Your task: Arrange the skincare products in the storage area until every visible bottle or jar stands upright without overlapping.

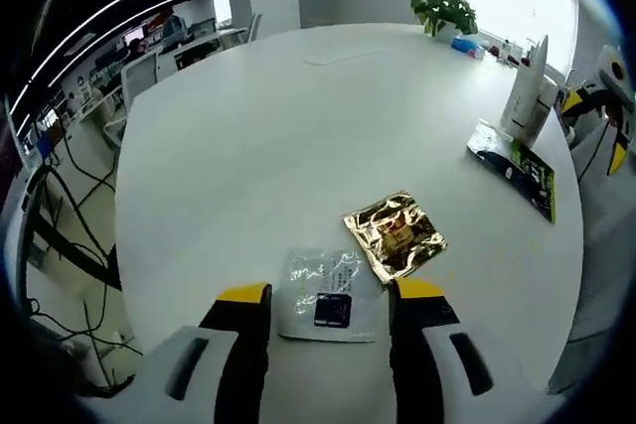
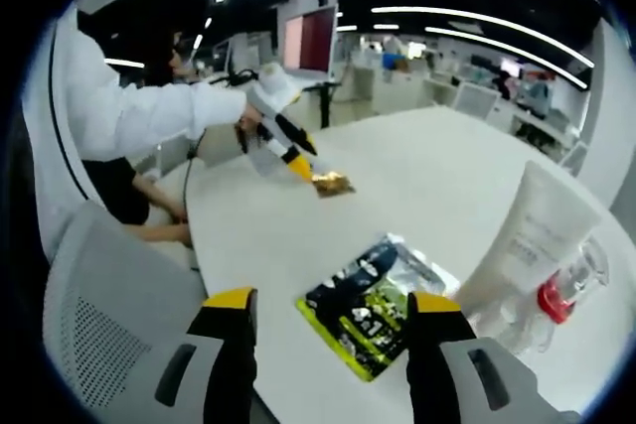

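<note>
**White round table, sachets flat, tube upright**

White table (image 1: 248, 146) holds a gold sachet (image 1: 396, 234) and clear sachet (image 1: 325, 295), label unreadable, beside the left gripper (image 1: 331, 310), jaws apart, empty. Right gripper (image 2: 333, 317), jaws spread and empty, faces a green-black sachet (image 2: 373, 305) near the upright white tube (image 2: 527, 240).

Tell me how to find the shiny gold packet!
Look at the big white table. Near its edge, just ahead of the left gripper, two flat packets lie side by side. The gold packet is the crinkly, mirror-like one; the clear sachet beside it is see-through with a dark patch.
</note>
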Demonstrator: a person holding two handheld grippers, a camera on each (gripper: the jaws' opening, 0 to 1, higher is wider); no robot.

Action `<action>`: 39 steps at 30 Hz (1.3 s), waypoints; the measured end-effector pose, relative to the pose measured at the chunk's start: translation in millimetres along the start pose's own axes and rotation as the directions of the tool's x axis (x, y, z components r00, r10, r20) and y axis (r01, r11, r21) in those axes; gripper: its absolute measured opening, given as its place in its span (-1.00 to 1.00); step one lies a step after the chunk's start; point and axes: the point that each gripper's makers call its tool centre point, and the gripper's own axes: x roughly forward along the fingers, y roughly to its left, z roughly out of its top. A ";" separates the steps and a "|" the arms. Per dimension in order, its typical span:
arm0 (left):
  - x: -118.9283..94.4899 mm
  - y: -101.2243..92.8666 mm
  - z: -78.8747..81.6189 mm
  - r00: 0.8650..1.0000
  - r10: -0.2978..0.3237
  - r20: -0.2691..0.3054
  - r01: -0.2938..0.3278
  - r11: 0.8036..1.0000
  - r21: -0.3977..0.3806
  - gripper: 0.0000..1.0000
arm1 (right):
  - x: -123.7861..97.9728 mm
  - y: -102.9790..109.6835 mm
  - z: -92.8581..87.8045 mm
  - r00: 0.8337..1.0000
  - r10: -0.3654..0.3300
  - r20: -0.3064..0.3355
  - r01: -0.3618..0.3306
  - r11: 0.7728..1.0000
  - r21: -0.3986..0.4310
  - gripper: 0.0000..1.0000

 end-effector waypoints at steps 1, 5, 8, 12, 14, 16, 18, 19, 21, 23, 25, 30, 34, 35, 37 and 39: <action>0.1 -0.5 -1.2 1.000 -0.005 -0.006 0.005 1.000 0.006 -0.05 | -0.2 0.3 0.4 1.000 0.000 0.002 0.000 1.000 0.001 0.16; 3.0 1.9 -3.2 1.000 -0.009 -0.018 0.009 1.000 0.016 -0.05 | 0.5 0.6 -0.9 1.000 0.001 -0.004 -0.001 1.000 0.001 0.15; 2.8 0.0 -2.6 0.999 -0.026 -0.027 0.026 1.000 0.015 -0.09 | 0.7 0.8 -0.2 1.000 0.002 -0.005 -0.002 1.000 0.000 0.15; 3.0 -3.3 -4.2 0.997 -0.063 -0.046 0.063 0.998 0.006 -0.19 | 0.7 0.0 0.6 1.000 0.002 -0.003 -0.002 1.000 0.001 0.14; 2.5 -4.8 -4.7 0.996 -0.069 -0.052 0.069 0.998 0.010 -0.20 | 0.5 0.1 0.2 1.000 0.004 -0.004 -0.004 1.000 0.000 0.14; 1.1 -5.5 -7.2 0.995 -0.075 -0.066 0.076 0.997 0.015 -0.20 | -0.1 0.6 -0.5 1.000 0.003 -0.006 -0.003 1.000 -0.001 0.14; -1.1 -5.6 -10.3 0.994 -0.082 -0.073 0.083 0.996 0.021 -0.20 | -0.8 0.8 -1.7 1.000 0.001 -0.007 -0.001 1.000 0.002 0.14; -2.4 -5.8 -12.1 0.994 -0.083 -0.076 0.085 0.996 0.019 -0.20 | -1.0 0.9 -2.1 1.000 0.001 -0.007 -0.001 1.000 0.003 0.14; -4.2 -8.2 -14.3 0.993 -0.085 -0.081 0.087 0.996 0.023 -0.21 | -1.5 0.9 -1.8 1.000 -0.001 -0.006 0.001 1.000 0.002 0.14; -6.7 -10.2 -17.9 0.992 -0.090 -0.093 0.094 0.995 0.037 -0.21 | -1.9 0.5 -1.1 1.000 -0.002 -0.003 0.002 1.000 0.002 0.14; -8.9 -14.1 -20.9 0.989 -0.102 -0.103 0.108 0.993 0.052 -0.21 | -2.3 0.2 -0.2 1.000 -0.004 0.000 0.004 1.000 0.002 0.13; -15.5 -26.4 -29.3 0.984 -0.121 -0.129 0.133 0.988 0.085 -0.22 | -1.9 0.5 1.1 1.000 -0.002 0.010 0.002 1.000 0.013 0.14; -18.4 -36.7 -33.3 0.980 -0.140 -0.139 0.155 0.983 0.103 -0.22 | -1.6 0.6 -0.1 1.000 -0.005 0.006 0.005 1.000 0.008 0.15; -19.2 -41.0 -34.1 0.979 -0.146 -0.145 0.163 0.980 0.111 -0.22 | -1.4 0.7 -0.4 1.000 -0.003 0.004 0.003 1.000 0.008 0.15; -20.1 -48.0 -34.8 0.975 -0.160 -0.153 0.181 0.974 0.135 -0.22 | -1.6 0.7 -0.6 1.000 -0.004 0.004 0.004 1.000 0.009 0.15; -20.8 -53.9 -35.0 0.973 -0.166 -0.159 0.189 0.972 0.140 -0.22 | -1.9 1.0 -1.2 1.000 -0.004 0.001 0.004 1.000 0.011 0.15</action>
